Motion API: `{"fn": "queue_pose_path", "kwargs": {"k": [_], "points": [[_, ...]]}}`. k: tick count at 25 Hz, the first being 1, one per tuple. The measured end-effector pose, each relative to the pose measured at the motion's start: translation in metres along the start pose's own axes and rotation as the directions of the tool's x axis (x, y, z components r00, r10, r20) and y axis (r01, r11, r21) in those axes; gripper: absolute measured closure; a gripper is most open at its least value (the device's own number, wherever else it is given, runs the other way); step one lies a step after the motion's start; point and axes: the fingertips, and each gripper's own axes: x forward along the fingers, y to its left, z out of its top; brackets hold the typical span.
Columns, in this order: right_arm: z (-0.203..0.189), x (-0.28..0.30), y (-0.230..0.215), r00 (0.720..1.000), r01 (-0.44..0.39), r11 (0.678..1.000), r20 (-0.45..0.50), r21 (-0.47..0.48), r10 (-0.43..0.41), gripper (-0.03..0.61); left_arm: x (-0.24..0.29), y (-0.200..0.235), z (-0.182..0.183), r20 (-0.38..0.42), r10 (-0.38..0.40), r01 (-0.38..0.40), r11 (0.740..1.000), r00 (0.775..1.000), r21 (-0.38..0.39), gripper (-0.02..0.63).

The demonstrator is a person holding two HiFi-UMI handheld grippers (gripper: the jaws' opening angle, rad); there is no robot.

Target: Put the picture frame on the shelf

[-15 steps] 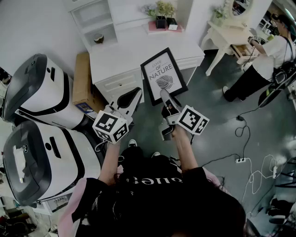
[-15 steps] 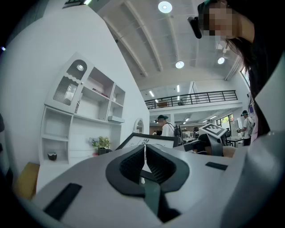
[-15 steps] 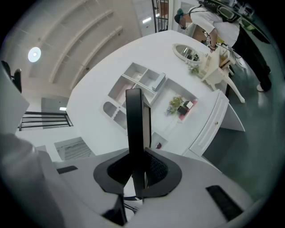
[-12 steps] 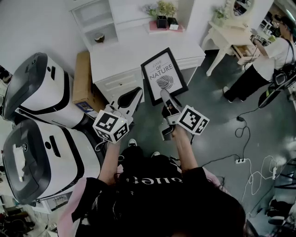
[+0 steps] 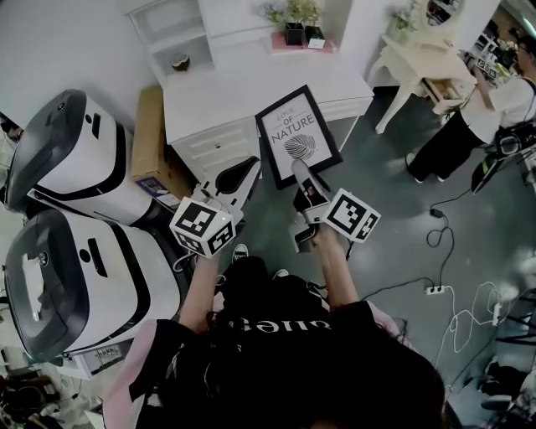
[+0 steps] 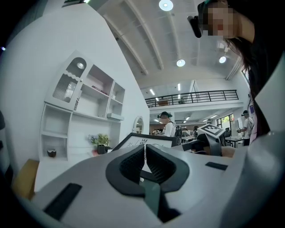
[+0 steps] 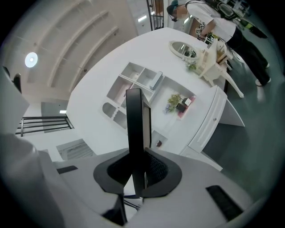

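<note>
A: What stands on the white counter (image 5: 226, 84)?
B: Only a pink tray (image 5: 300, 44) with small potted plants (image 5: 291, 15), at its back edge.
A: And the shelf (image 5: 167, 33)?
B: One small brown object (image 5: 180, 63) sits in a lower compartment. Cables (image 5: 456, 318) lie on the grey floor (image 5: 385, 209).

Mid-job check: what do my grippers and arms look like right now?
The left gripper and right gripper are alike: pale grey tapering bodies, black ribbed pads, each with a white cube bearing black square markers. The top is black with white lettering, pink at the shoulders; forearms are bare.
</note>
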Motion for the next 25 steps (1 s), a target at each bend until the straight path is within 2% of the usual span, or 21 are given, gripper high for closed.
{"fn": "queue_pose_path", "kwargs": {"k": [4, 8, 14, 25], "points": [[-0.002, -0.002, -0.005, 1.0, 0.01, 0.999, -0.005, 0.039, -0.01, 0.505, 0.003, -0.004, -0.003, -0.017, -0.005, 0.005, 1.0, 1.0, 0.006, 0.592], [0.003, 0.001, -0.007, 1.0, 0.001, 1.0, -0.005, 0.014, 0.0, 0.503, 0.007, -0.003, -0.003, -0.022, -0.008, 0.008, 1.0, 1.0, 0.009, 0.592], [0.01, 0.016, -0.016, 1.0, 0.01, 0.999, -0.007, 0.031, -0.01, 0.504, 0.018, 0.01, -0.005, -0.036, -0.007, 0.008, 1.0, 0.999, 0.021, 0.592], [0.043, 0.085, -0.042, 0.999, 0.04, 0.999, -0.002, 0.022, -0.04, 0.503, 0.072, 0.08, -0.012, -0.027, -0.032, 0.032, 0.999, 0.999, -0.009, 0.592]]}}
